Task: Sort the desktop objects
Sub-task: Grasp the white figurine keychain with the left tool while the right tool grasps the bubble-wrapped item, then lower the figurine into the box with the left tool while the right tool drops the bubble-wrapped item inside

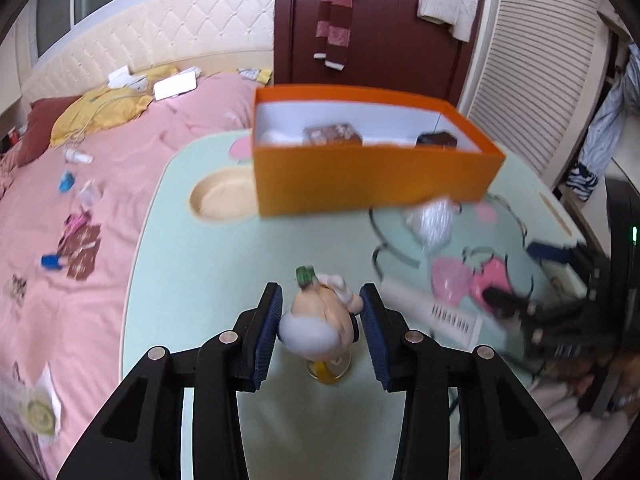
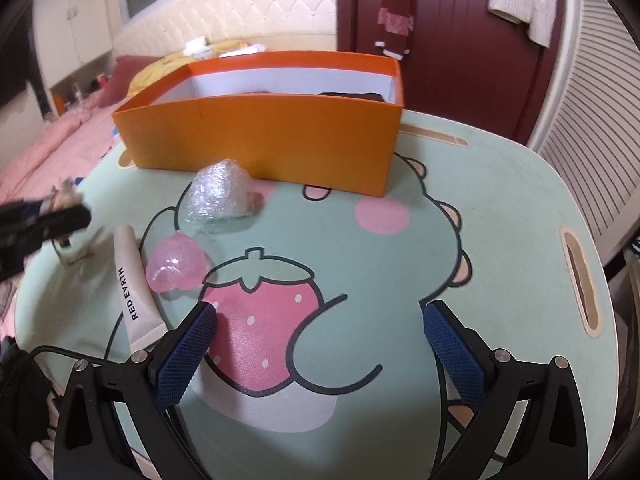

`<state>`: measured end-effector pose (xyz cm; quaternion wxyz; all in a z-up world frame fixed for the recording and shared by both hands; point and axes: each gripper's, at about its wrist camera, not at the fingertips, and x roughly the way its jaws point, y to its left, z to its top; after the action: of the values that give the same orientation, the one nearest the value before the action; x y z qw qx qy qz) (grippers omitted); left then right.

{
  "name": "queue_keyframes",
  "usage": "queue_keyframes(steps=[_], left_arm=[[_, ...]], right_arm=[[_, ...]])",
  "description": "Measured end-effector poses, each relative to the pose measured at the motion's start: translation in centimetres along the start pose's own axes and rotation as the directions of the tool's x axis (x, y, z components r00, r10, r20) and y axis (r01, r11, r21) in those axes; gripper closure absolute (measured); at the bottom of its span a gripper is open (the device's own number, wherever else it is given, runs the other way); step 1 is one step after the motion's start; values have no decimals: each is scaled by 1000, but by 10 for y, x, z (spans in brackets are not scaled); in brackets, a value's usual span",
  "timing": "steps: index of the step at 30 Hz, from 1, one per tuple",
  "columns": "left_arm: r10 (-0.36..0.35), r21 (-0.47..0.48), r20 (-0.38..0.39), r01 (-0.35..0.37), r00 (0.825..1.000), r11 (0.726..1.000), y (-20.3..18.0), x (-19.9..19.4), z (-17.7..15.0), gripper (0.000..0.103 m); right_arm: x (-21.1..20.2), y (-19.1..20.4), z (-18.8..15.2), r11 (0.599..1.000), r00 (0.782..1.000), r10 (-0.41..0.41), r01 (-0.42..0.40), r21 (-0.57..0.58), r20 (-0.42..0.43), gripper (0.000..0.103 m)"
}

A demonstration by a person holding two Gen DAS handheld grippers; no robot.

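My left gripper (image 1: 321,296) is shut on a small figurine (image 1: 320,320) with white hair, a peach body and a green top; its yellow base hangs just over the mint table (image 1: 208,264). Beyond it stands an open orange box (image 1: 372,176) holding a brown packet (image 1: 332,134), a dark item (image 1: 436,139) and something white. My right gripper (image 2: 320,320) is open over the strawberry print with nothing between its fingers. A bubble-wrap bundle (image 2: 218,196), a pink translucent piece (image 2: 176,266) and a cream tube (image 2: 134,284) lie ahead of it to the left.
The table (image 2: 500,240) has a slot handle (image 2: 580,280) on its right and a round cup recess (image 1: 222,198) on its left. A pink bed (image 1: 80,200) strewn with small items lies to the left. A dark red door (image 1: 380,20) stands behind the box.
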<state>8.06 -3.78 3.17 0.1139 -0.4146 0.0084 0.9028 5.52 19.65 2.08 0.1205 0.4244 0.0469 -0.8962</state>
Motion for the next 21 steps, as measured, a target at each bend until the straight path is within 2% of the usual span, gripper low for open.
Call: queue_keyframes(steps=[5, 9, 13, 15, 17, 18, 20, 21], left_arm=[[-26, -25, 2, 26, 1000, 999, 3, 1, -15, 65], [-34, -29, -9, 33, 999, 999, 3, 5, -19, 65], [-1, 1, 5, 1, 1000, 1000, -1, 7, -22, 65], [24, 26, 12, -24, 1000, 999, -5, 7, -24, 65], [42, 46, 18, -43, 999, 998, -8, 8, -26, 66], [45, 51, 21, -46, 999, 998, -9, 8, -26, 66], [43, 50, 21, -44, 999, 998, -8, 7, -27, 66], [40, 48, 21, -41, 999, 998, -8, 7, -27, 66]], right_arm=[[-20, 6, 14, 998, 994, 69, -69, -5, 82, 0], [-13, 20, 35, 997, 995, 74, -72, -32, 70, 0], [-1, 31, 52, 994, 992, 106, -104, -24, 62, 1], [7, 37, 59, 994, 993, 111, -110, -27, 46, 9], [18, 43, 64, 992, 993, 120, -119, -32, 11, 29], [24, 45, 65, 992, 992, 123, -123, -33, -10, 33], [36, 49, 65, 992, 992, 121, -123, -38, -44, 58], [37, 50, 64, 993, 994, 102, -103, -50, -32, 66]])
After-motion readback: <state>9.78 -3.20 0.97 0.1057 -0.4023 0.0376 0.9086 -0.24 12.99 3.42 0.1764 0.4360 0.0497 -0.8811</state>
